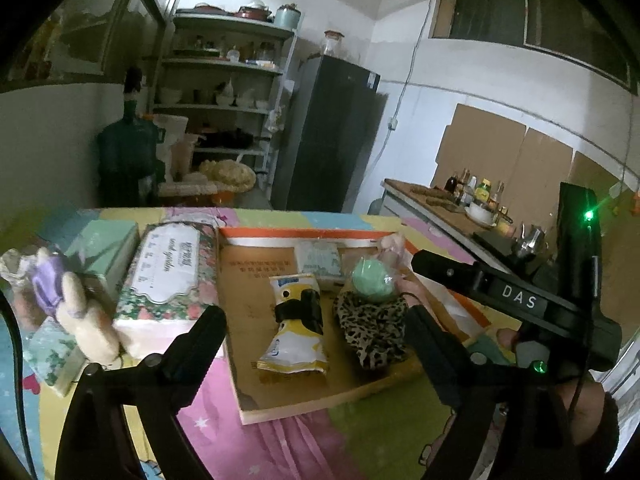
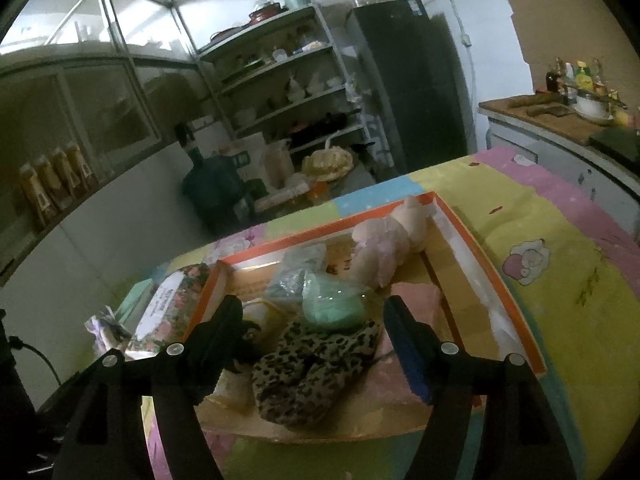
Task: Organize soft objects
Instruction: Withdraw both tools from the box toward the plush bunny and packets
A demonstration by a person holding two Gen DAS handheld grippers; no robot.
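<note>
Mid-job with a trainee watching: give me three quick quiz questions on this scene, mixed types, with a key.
1. True or false: the leopard-print cloth lies inside the orange-rimmed tray.
2. Which lies outside the tray, on its left in the left wrist view? A) mint-green ball B) yellow snack packet C) floral tissue pack
3. Fill in: the left tongs and right tongs both hold ____.

Key: 1 true. 2 C. 3 nothing; both stand open above the tray.
</note>
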